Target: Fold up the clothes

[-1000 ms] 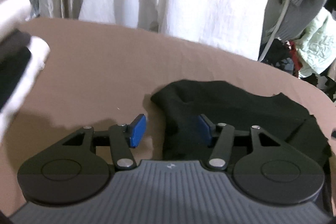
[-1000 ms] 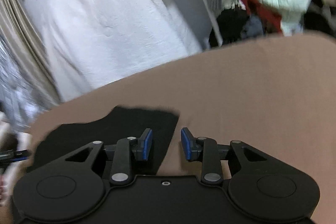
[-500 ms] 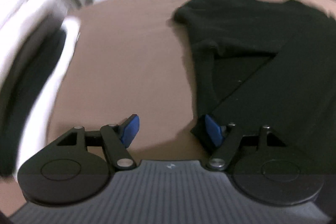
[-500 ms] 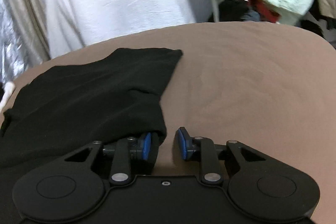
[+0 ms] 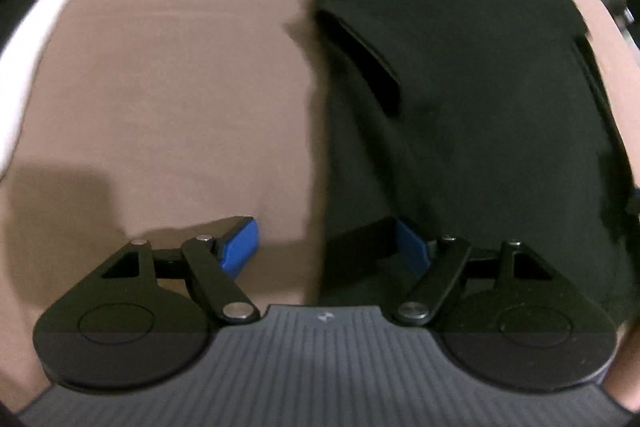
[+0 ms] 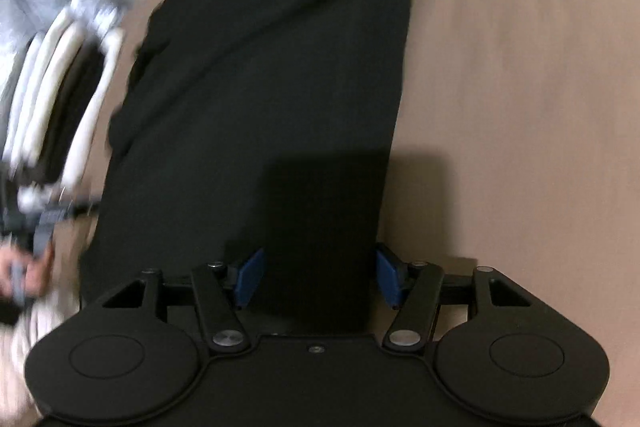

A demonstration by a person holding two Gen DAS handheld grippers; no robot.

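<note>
Both claws point down at one black garment [image 5: 460, 99] spread on a brown-covered table [image 5: 180, 87], and both are opening with their blue pads clear of the cloth. On the left claw [image 5: 326, 249] the pads stand wide apart: the left-side pad hangs over bare brown cover, the other over the garment's left edge, so that edge runs through the gap. On the right claw [image 6: 316, 277] the gap is a little narrower and straddles the garment's right edge; the cloth fills most of the space between the pads, with brown cover showing just beside the right-side pad.

Only the left wrist view shows the garment's folds: two dark slanting creases or openings lie in its upper half, and a strip of brown table curves past its far right side, with blurred clutter beyond at the top right corner. A white-edged dark shape crosses its upper left corner, too blurred to name.

Only the right wrist view shows the garment [image 6: 260, 87] as a long panel running from the claw up to the far table edge, with the table [image 6: 520, 107] bare to its right. At its left edge it also shows a hand [image 6: 24, 267] gripping a grey handle, and pale ribbed shapes above it, blurred.
</note>
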